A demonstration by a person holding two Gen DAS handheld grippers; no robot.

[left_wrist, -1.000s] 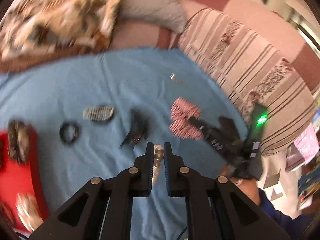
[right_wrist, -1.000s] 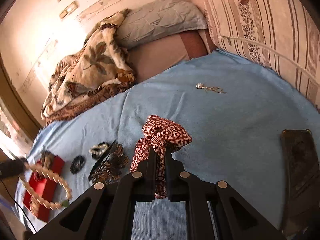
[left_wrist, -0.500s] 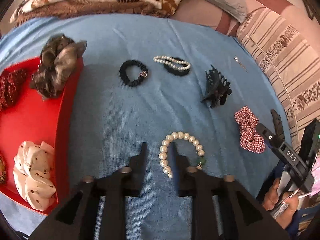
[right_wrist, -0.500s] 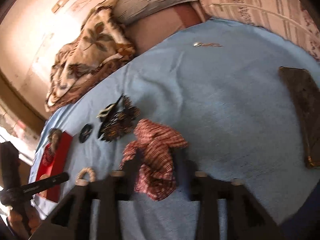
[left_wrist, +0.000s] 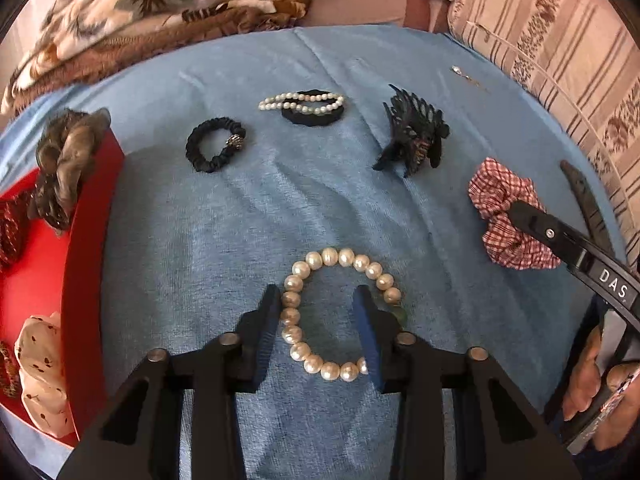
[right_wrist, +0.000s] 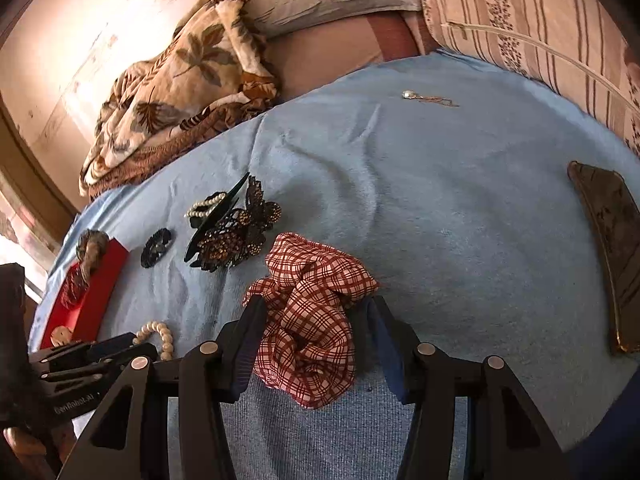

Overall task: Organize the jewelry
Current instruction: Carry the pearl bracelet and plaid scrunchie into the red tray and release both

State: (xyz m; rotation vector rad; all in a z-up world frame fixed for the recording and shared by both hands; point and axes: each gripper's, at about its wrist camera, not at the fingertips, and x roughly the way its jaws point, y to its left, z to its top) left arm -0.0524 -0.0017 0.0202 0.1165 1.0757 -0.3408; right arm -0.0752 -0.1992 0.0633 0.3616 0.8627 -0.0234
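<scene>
My left gripper [left_wrist: 318, 300] is open, its jaws straddling one side of a large pearl bracelet [left_wrist: 340, 260] that lies on the blue cloth [left_wrist: 240, 220]. My right gripper [right_wrist: 316, 308] is open around a red checked scrunchie [right_wrist: 312, 304], which also shows in the left wrist view [left_wrist: 504, 196]. A red tray [left_wrist: 36, 280] at the left holds a brown scrunchie [left_wrist: 64, 160], a dark red one [left_wrist: 12, 228] and a cream dotted one [left_wrist: 40, 360].
On the cloth lie a black hair tie [left_wrist: 214, 148], a small pearl band on a black tie [left_wrist: 308, 106], a black claw clip [left_wrist: 416, 136] and a thin chain [right_wrist: 428, 98]. A dark flat case [right_wrist: 608, 248] lies at the right. Blanket and pillows lie behind.
Both grippers went from shut to open. The pearl bracelet left the left gripper and now lies on the cloth. The right gripper let the scrunchie down onto the cloth.
</scene>
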